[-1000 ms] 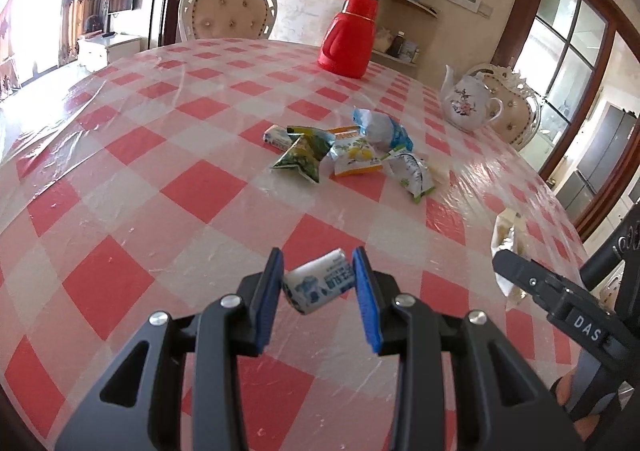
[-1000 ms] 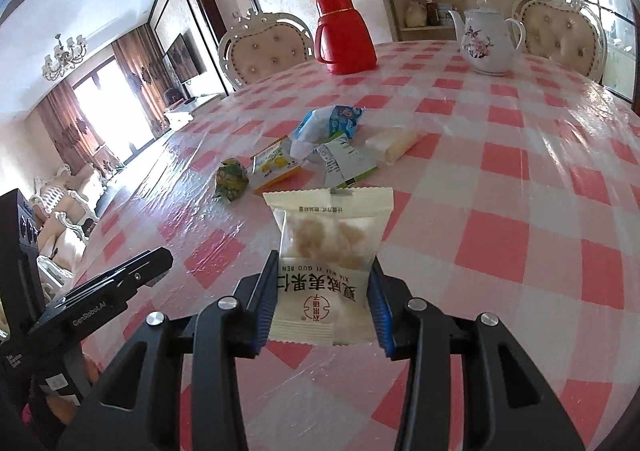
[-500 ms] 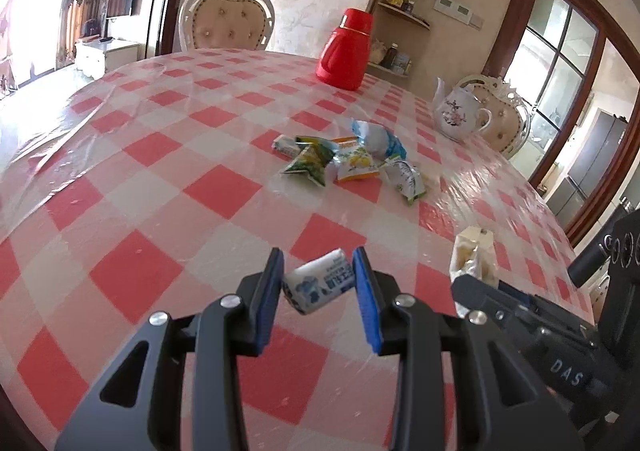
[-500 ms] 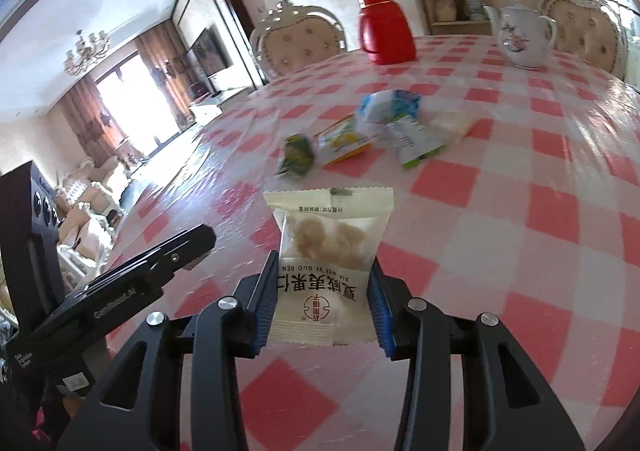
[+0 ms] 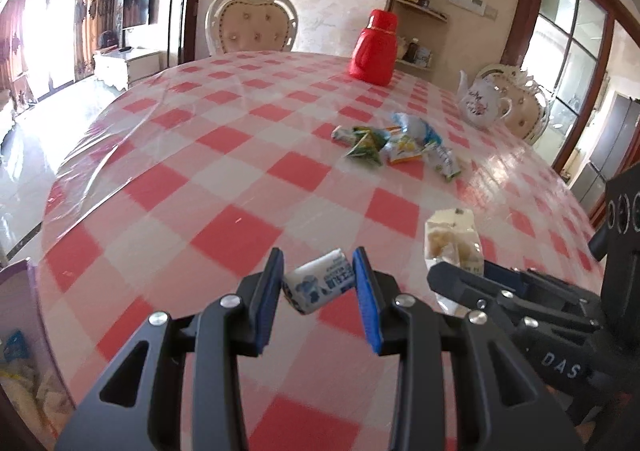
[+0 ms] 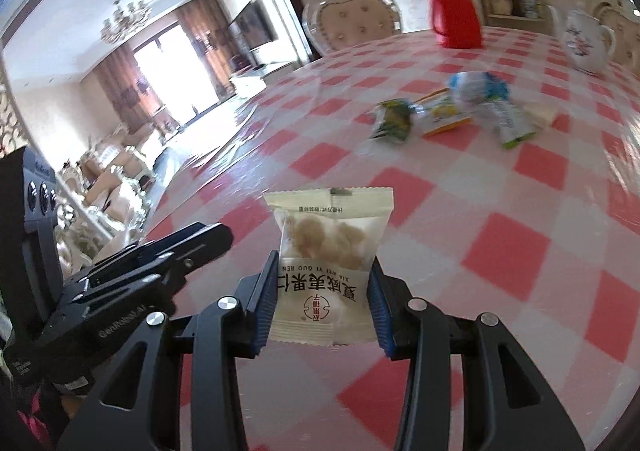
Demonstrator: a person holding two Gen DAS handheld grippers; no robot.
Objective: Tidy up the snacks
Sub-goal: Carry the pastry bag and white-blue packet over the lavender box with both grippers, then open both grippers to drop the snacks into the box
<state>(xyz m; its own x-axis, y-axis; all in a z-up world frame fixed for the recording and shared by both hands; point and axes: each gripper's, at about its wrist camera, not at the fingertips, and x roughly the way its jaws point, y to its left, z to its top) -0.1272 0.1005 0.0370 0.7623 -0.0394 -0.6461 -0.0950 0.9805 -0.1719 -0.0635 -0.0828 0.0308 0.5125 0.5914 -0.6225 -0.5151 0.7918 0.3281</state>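
Left tool clamps candy; right tool clamps nut packet.

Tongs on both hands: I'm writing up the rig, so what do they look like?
Both alike: left tongs and right tongs have matte black, angular fingers with cut-out windows, silver screw heads and blue ribbed pads. White lettering marks their bodies. No cables or sleeves show.

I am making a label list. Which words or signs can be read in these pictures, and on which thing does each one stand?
"XIA WEI YI GUO REN": cream nut packet, upside down to the camera; its Chinese characters I cannot read.
"DAS": right gripper body.
"GenRobot.AI": left gripper body.
Blue-and-white candy: print blurred.
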